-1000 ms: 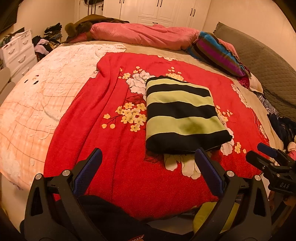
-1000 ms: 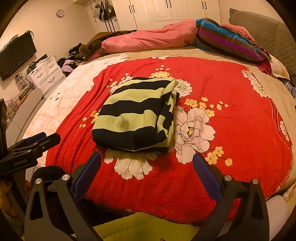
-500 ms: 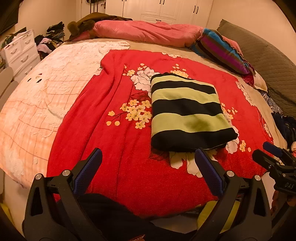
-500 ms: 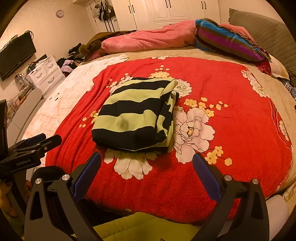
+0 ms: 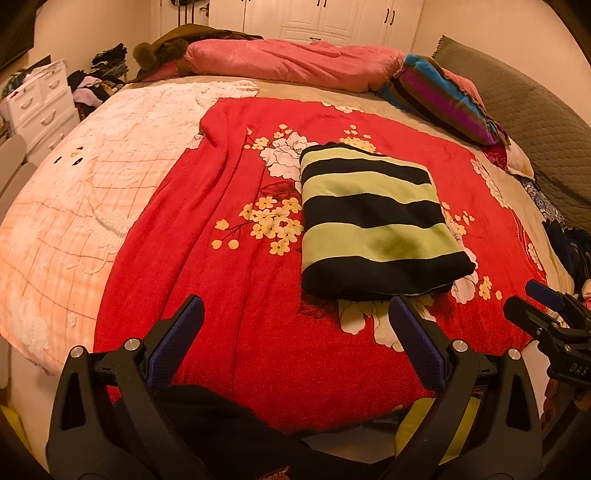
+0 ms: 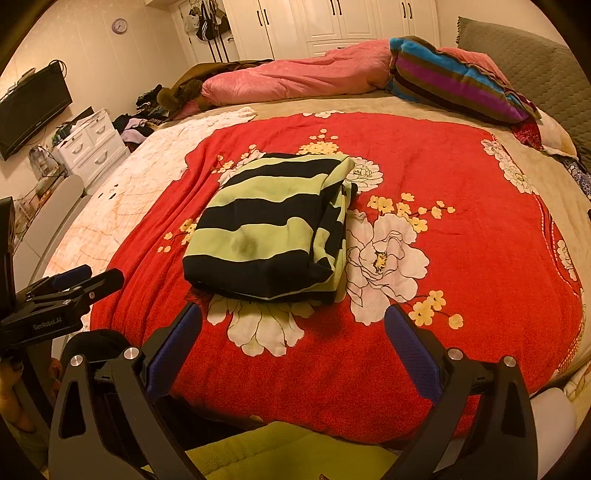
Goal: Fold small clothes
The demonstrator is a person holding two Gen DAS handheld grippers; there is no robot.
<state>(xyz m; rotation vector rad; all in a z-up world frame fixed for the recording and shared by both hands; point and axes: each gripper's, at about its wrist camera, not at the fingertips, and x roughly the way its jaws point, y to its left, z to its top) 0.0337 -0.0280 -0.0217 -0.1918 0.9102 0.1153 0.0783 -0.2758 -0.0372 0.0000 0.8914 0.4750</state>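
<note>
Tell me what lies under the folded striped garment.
The striped garment rests on the red floral blanket; white and yellow printed flowers show around its edges. Whatever pattern or item sits directly beneath it is covered, as are its inner folded layers.

— What lies at twelve o'clock on the bed?
— A pink quilt (image 6: 295, 79), with a striped pillow (image 6: 458, 79) at one o'clock.
— And underneath?
— A red floral blanket (image 6: 461, 177) at the centre, a cream blanket (image 5: 85, 192) at nine o'clock.
— Off the bed?
— White drawers (image 6: 92, 146) and a wall television (image 6: 33, 107) at ten o'clock, white wardrobes (image 6: 332, 22) behind.
</note>
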